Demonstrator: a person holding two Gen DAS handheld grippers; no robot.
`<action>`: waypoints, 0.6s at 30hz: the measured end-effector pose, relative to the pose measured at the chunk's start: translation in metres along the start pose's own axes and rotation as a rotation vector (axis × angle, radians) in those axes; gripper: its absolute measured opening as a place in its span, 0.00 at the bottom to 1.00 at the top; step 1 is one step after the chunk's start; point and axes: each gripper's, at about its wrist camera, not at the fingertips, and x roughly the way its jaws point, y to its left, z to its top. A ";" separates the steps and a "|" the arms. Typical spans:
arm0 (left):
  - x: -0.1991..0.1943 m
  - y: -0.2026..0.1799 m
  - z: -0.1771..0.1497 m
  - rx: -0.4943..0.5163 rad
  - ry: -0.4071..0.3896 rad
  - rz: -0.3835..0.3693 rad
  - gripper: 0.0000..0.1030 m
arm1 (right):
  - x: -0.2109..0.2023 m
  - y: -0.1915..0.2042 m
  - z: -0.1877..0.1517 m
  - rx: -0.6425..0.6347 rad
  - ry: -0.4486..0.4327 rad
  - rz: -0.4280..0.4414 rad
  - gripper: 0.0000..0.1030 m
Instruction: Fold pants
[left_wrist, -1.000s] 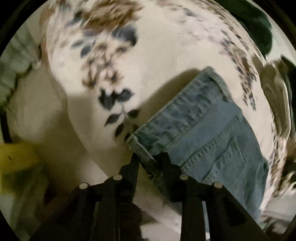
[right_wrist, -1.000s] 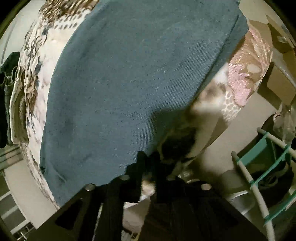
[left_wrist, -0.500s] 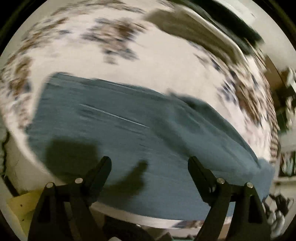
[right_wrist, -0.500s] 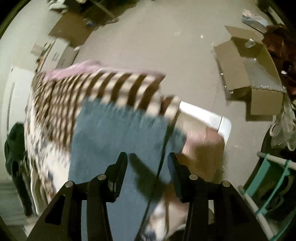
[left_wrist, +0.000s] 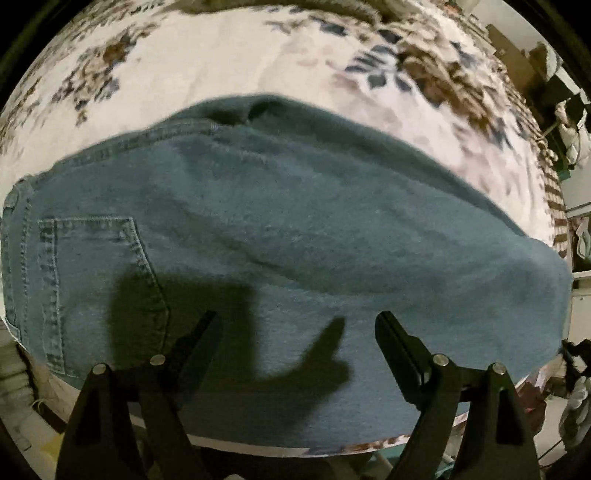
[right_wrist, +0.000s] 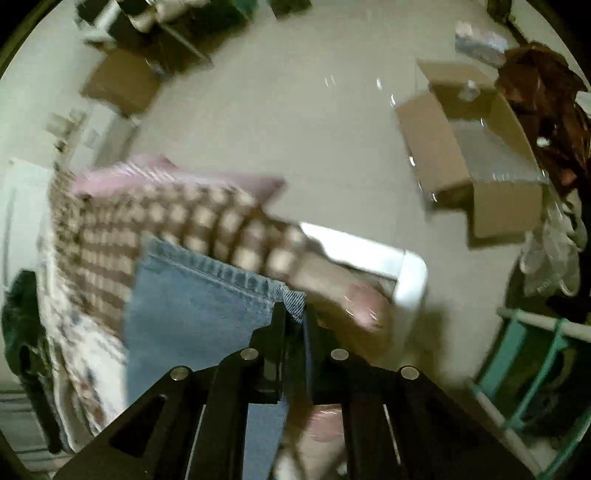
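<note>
Below, in the left wrist view only: blue denim pants (left_wrist: 295, 240) spread flat over a floral blanket (left_wrist: 229, 70), covering most of the bed's near edge; back pocket (left_wrist: 96, 280) with stitched outline toward the left end, waistband seam running along the far side above it; fabric reaching the blanket's near edge and curving over it at lower right. Left gripper (left_wrist: 295, 325) hovering over the denim, fingers (left_wrist: 402, 350) spread wide apart, nothing between them, dark shadow of the tool thrown across the cloth beneath.

Seen from the right wrist view instead: hemmed end of the same pants (right_wrist: 192, 306), paler blue here, lying at the corner of the bed on a brown checked border of the blanket (right_wrist: 173, 218); right gripper (right_wrist: 293, 314) pinched tight on the hem's corner, a small fold of denim poking up between the closed fingers (right_wrist: 275, 332). Visible only from this side: pale floor (right_wrist: 295, 122) beyond the bed's corner; open cardboard box (right_wrist: 476, 155) at upper right, well apart from the bed; white bin rim (right_wrist: 410, 273) just beside the corner; teal and white rack (right_wrist: 528, 350) at lower right; dark green garment (right_wrist: 22, 317) at the left edge. Much blurred, so finer detail of the far clutter not readable.
</note>
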 end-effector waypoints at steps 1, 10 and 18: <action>0.002 0.002 0.000 -0.008 0.014 0.002 0.82 | 0.010 -0.003 0.002 -0.001 0.061 -0.025 0.16; -0.018 0.007 0.034 -0.018 -0.057 -0.014 0.82 | -0.009 0.061 -0.053 -0.264 0.115 0.032 0.54; 0.030 0.015 0.066 -0.035 -0.024 0.027 0.92 | 0.008 0.017 -0.066 -0.160 0.144 0.015 0.67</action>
